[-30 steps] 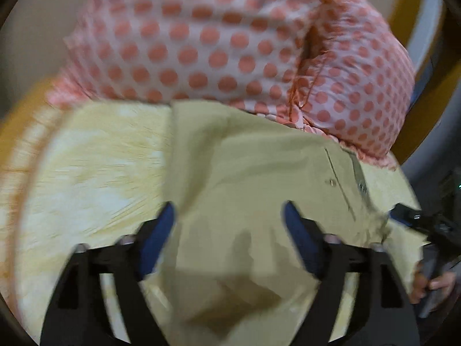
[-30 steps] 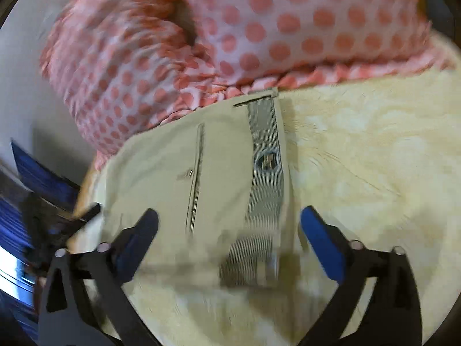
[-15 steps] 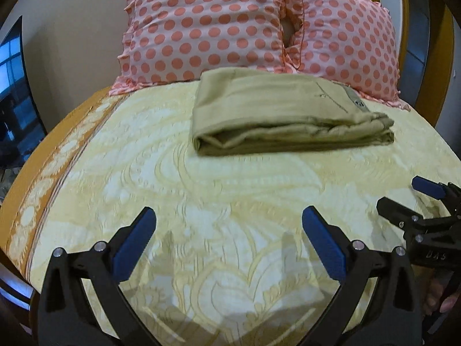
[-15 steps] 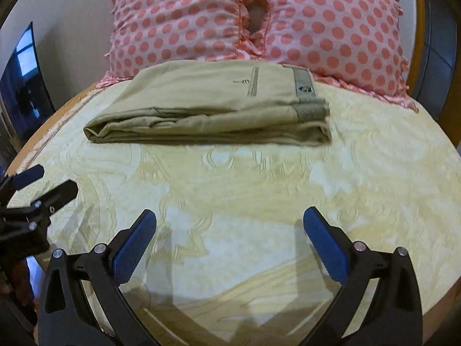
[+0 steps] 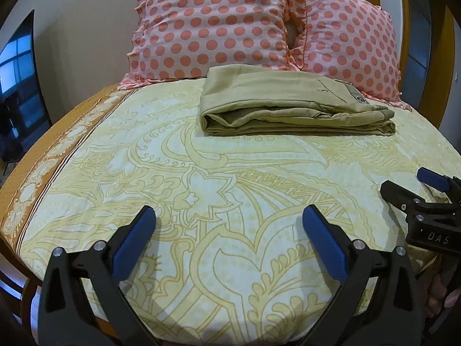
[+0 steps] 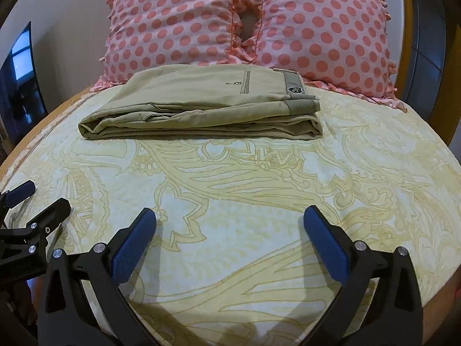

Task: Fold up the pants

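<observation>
Khaki pants [image 5: 288, 106] lie folded in a flat rectangular stack at the far end of the bed, just in front of the pillows; they also show in the right wrist view [image 6: 201, 106], waistband at the right. My left gripper [image 5: 227, 230] is open and empty, low over the near part of the bed, well back from the pants. My right gripper [image 6: 230, 230] is open and empty, also near the front edge. Each gripper shows in the other's view: the right one [image 5: 409, 186] at the right edge, the left one [image 6: 37, 199] at the left edge.
The bed has a yellow patterned sheet [image 5: 230, 187] with an orange border at the left [image 5: 43, 158]. Two pink polka-dot pillows [image 5: 216, 28] [image 6: 317, 28] stand against the headboard behind the pants. A dark screen [image 5: 17, 86] hangs on the left wall.
Both grippers have pulled back from right over the pants to the near end of the bed. The folded pants stay where they were let go.
</observation>
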`<state>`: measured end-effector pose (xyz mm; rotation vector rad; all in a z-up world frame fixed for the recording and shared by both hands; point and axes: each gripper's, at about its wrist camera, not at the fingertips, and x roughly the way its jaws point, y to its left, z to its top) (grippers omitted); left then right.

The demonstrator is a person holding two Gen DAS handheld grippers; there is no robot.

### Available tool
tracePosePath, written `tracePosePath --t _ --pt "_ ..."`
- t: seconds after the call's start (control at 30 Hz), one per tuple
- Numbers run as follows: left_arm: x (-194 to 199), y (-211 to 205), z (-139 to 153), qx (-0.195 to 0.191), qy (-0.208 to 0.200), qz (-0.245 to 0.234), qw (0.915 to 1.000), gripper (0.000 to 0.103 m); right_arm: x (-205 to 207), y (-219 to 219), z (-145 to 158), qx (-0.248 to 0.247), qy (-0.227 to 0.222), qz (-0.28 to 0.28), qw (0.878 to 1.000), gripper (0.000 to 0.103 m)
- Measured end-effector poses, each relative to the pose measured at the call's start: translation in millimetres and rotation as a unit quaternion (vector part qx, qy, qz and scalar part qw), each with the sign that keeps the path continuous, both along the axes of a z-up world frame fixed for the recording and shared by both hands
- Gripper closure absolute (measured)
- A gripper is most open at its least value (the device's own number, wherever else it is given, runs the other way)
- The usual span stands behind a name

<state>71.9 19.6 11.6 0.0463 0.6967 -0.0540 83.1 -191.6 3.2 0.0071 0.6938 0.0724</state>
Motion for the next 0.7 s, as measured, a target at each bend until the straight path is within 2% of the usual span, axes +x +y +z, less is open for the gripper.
tracePosePath --t 0.7 --pt "2.1 0.3 1.2 0.001 0.007 -0.001 1.0 0.002 0.1 -0.7 -0.3 0.0 -0.001 0.001 1.0 0.001"
